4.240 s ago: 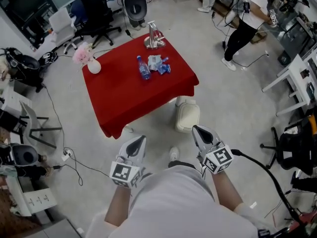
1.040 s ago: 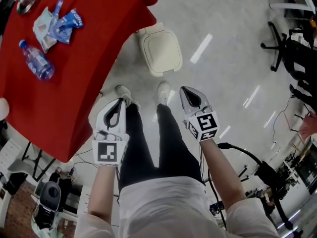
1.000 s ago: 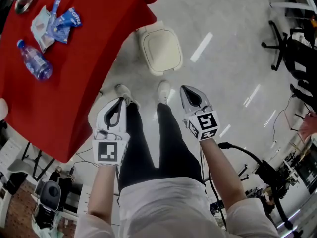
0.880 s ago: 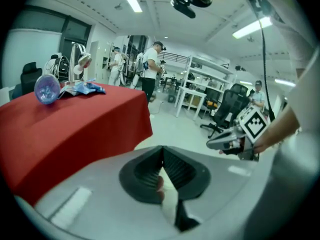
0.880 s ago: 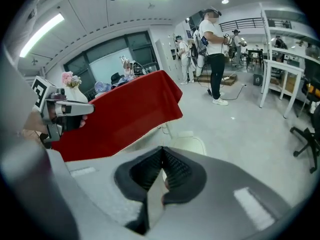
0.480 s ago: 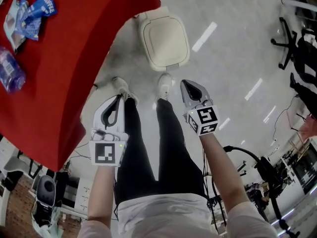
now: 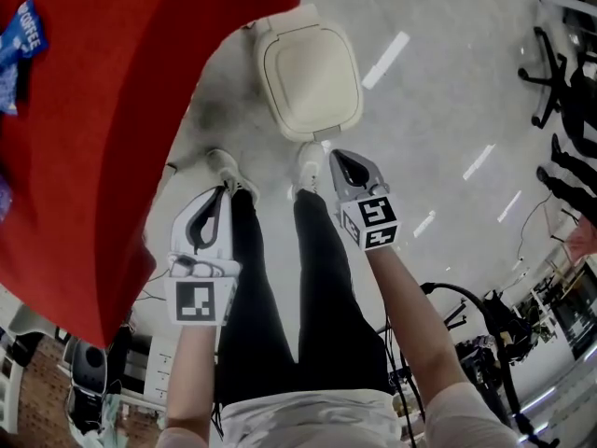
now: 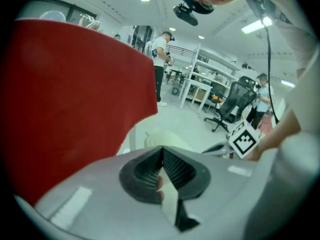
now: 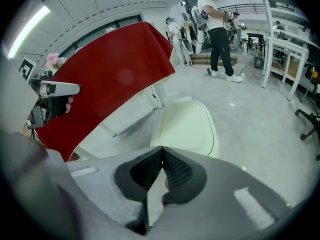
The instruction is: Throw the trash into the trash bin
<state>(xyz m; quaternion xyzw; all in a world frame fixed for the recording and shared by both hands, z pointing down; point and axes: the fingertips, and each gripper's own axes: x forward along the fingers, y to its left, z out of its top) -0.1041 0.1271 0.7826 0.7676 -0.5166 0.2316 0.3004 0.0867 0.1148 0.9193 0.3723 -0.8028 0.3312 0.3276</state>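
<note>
Left gripper (image 7: pixel 220 196) and right gripper (image 7: pixel 338 159): jaws fully closed, empty. The trash, a blue wrapper (image 7: pixel 26 28), sits on the red desk (image 7: pixel 103 138). It's probably light, crinkly and slippery (pinch a folded edge). Trash bin (image 7: pixel 308 68) is beside the desk, lid down.

Grey left claw (image 7: pixel 222 192) and right claw (image 7: pixel 336 157), black-and-white marker cubes (image 7: pixel 198 302), white top (image 7: pixel 308 423), black trousers (image 7: pixel 317 287), perhaps white shoes (image 7: pixel 224 168).
</note>
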